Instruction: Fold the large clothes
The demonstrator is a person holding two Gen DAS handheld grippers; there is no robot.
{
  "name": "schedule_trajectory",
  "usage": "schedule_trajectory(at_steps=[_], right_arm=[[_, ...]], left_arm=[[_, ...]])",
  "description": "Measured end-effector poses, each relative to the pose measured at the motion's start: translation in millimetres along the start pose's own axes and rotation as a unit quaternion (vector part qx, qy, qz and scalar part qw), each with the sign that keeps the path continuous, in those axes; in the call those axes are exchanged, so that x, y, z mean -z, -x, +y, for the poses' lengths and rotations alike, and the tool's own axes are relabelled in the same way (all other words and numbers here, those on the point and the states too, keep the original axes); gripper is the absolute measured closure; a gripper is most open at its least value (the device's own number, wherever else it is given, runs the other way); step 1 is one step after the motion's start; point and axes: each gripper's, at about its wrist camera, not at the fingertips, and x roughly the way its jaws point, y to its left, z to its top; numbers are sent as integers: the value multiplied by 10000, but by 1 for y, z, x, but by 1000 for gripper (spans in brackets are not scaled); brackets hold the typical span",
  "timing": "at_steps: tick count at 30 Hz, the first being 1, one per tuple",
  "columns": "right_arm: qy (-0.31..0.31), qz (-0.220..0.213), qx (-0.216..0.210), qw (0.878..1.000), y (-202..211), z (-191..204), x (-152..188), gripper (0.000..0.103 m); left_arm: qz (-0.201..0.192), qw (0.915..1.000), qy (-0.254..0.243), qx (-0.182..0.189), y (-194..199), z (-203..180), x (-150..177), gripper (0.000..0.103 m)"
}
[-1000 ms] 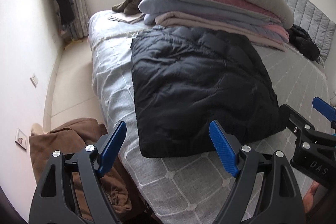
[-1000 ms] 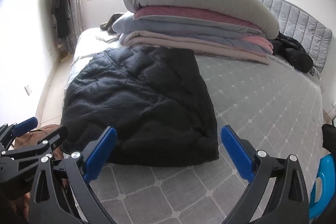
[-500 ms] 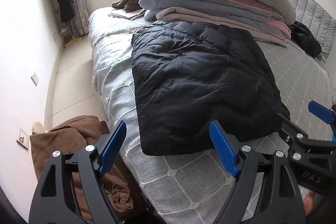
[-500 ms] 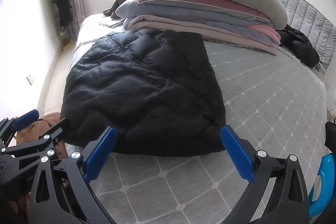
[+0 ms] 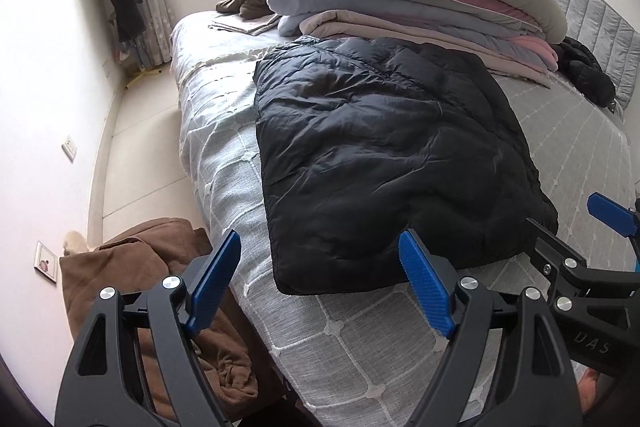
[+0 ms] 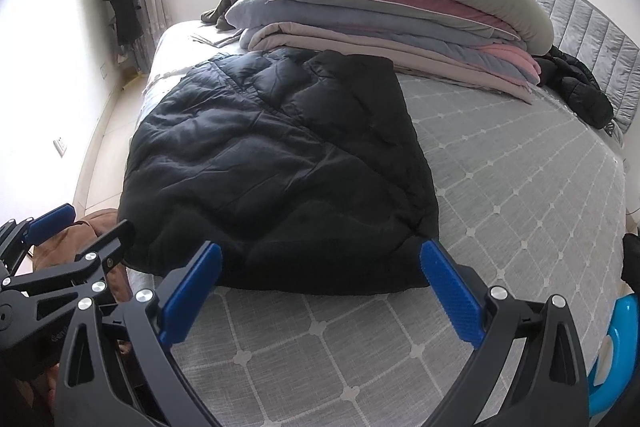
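Both tools look alike: the left gripper (image 5: 320, 283) and right gripper (image 6: 320, 291) have matte black plastic frames with triangular cut-outs, round silver screws at the joints, and ribbed blue pads lining the fingers (image 5: 426, 293). White letters "DAS" mark the right one's side, at four o'clock from the left camera.

Black puffer jacket (image 5: 384, 155) lies folded flat on the bed (image 5: 360, 359).

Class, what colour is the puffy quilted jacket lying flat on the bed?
Black. The jacket shows best in the right wrist view, spread on the grey bed.
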Motion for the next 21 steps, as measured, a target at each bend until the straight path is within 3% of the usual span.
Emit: schedule_trajectory(at_steps=[21], right_arm=[[5, 9, -24, 10000, -1, -1, 1, 7]], left_arm=[[17, 10000, -56, -27, -3, -1, 1, 25]])
